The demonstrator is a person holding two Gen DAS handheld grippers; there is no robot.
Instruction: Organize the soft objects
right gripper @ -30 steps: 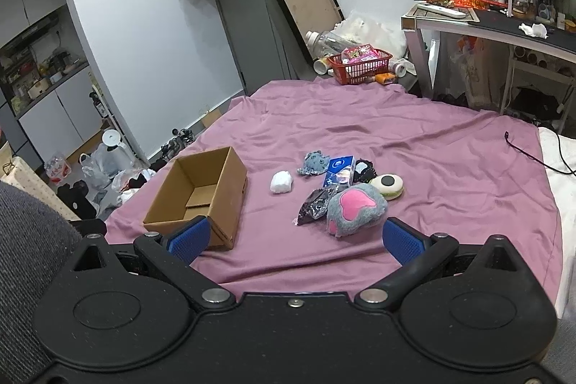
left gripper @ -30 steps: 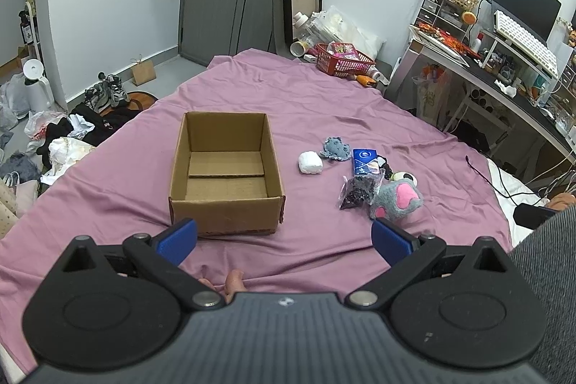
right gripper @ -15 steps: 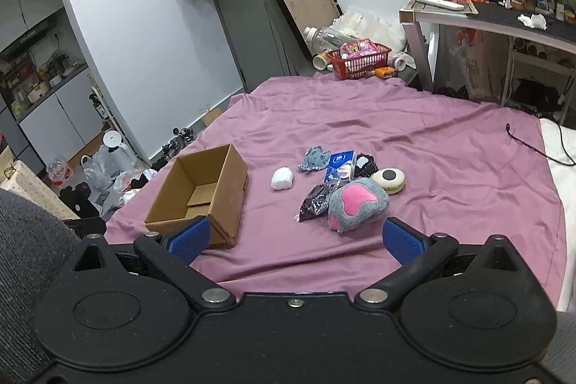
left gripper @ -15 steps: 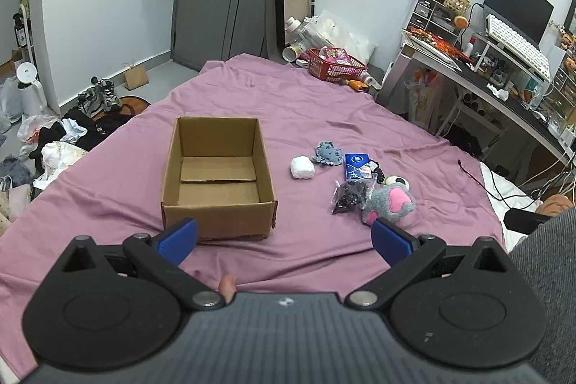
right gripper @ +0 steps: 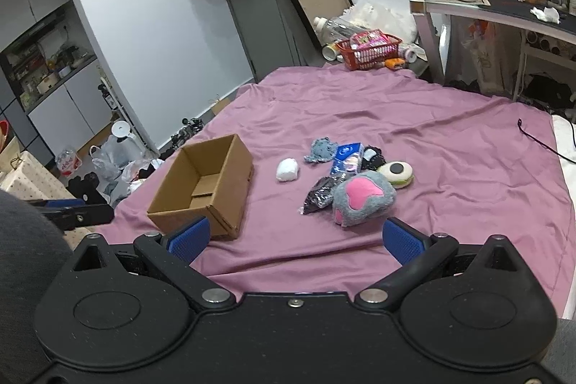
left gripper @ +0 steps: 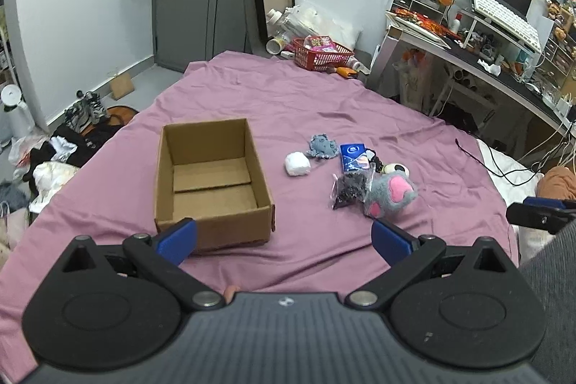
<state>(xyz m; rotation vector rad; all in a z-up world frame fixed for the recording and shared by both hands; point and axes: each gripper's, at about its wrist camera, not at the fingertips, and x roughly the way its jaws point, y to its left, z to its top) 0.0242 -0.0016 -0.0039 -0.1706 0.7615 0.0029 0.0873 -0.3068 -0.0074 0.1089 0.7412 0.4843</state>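
Note:
An open, empty cardboard box [left gripper: 212,179] [right gripper: 205,189] sits on the purple bedsheet [left gripper: 324,110]. To its right lies a cluster: a white soft ball [left gripper: 297,164] [right gripper: 287,169], a grey-blue plush [left gripper: 322,145] [right gripper: 321,149], a blue packet [left gripper: 354,156] [right gripper: 345,158], a dark crinkly bag [left gripper: 347,190] [right gripper: 321,194], a grey plush paw with pink pads [left gripper: 392,193] [right gripper: 361,200] and a cream round toy [right gripper: 396,172]. My left gripper [left gripper: 284,238] hangs open near the box's front wall. My right gripper [right gripper: 295,238] is open, short of the paw. Both hold nothing.
A red basket [left gripper: 321,53] [right gripper: 370,47] and bottles sit past the bed's far end. A cluttered desk [left gripper: 478,49] with keyboard and monitor runs along the right. Clothes and bags [left gripper: 54,153] cover the floor left of the bed. A black cable [left gripper: 478,157] crosses the sheet's right side.
Both grippers have drawn back and risen slightly, so the box and toys look smaller and farther away. Nothing on the bed has moved; both grippers stay open.

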